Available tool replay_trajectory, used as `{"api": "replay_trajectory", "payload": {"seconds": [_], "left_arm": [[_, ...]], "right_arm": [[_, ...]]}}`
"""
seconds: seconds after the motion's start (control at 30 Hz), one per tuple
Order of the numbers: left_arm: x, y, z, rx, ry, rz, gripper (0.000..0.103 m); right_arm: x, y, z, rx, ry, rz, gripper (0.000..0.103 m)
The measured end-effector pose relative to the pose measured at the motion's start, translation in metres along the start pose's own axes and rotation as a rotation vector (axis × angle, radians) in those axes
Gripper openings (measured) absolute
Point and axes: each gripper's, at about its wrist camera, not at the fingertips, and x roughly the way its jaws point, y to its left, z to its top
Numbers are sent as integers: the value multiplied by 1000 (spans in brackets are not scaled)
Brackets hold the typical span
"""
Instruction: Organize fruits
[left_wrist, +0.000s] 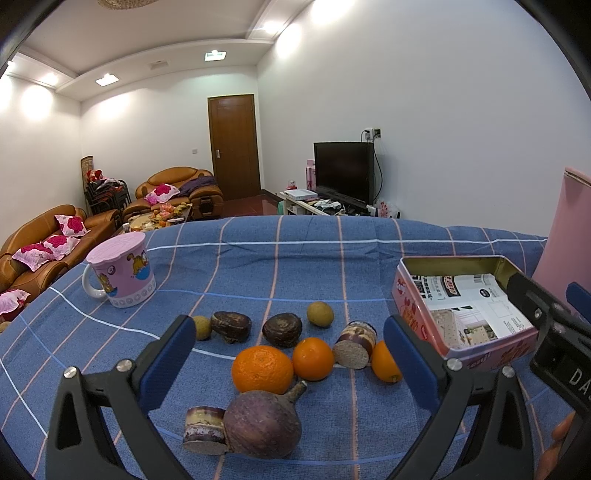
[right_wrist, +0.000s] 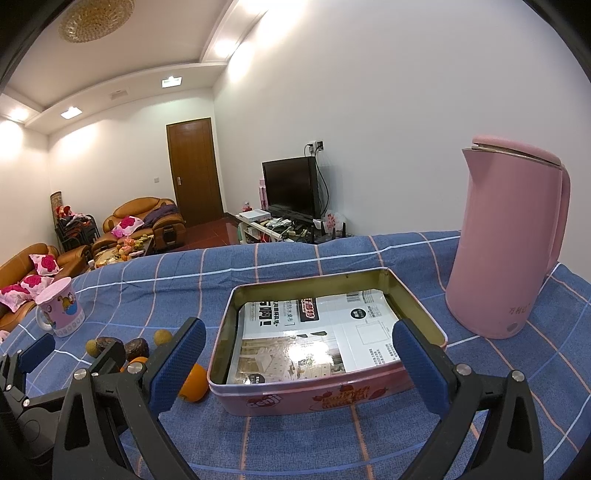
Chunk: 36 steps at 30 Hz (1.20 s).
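Note:
Fruits lie loose on the blue checked cloth. In the left wrist view I see three oranges (left_wrist: 262, 368), a purple round fruit with a stem (left_wrist: 263, 424), two cut sugarcane pieces (left_wrist: 354, 349), two dark brown fruits (left_wrist: 282, 329) and two small tan longans (left_wrist: 320, 314). My left gripper (left_wrist: 289, 363) is open and empty, above the oranges. A pink open tin (right_wrist: 317, 398), lined with printed paper, sits to the right. My right gripper (right_wrist: 299, 363) is open and empty, over the tin's near wall.
A pink cartoon mug (left_wrist: 122, 273) with a lid stands at the left back. A tall pink kettle (right_wrist: 506, 240) stands right of the tin. The table's far edge (left_wrist: 295, 218) drops off toward a living room with sofas and a TV.

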Motion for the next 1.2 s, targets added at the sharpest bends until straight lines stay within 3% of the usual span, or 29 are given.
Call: {"api": "replay_trajectory", "payload": {"seconds": [0.83, 1.03, 1.2], "left_arm": [[-2, 10, -4, -36, 5, 17, 103], [-10, 25, -9, -43, 30, 46, 103], [-23, 59, -16, -61, 46, 70, 103]], "right_arm": [[4, 5, 0, -32, 18, 26, 102], [3, 9, -1, -43, 27, 85, 102], [6, 15, -4, -41, 68, 174, 102]]}}
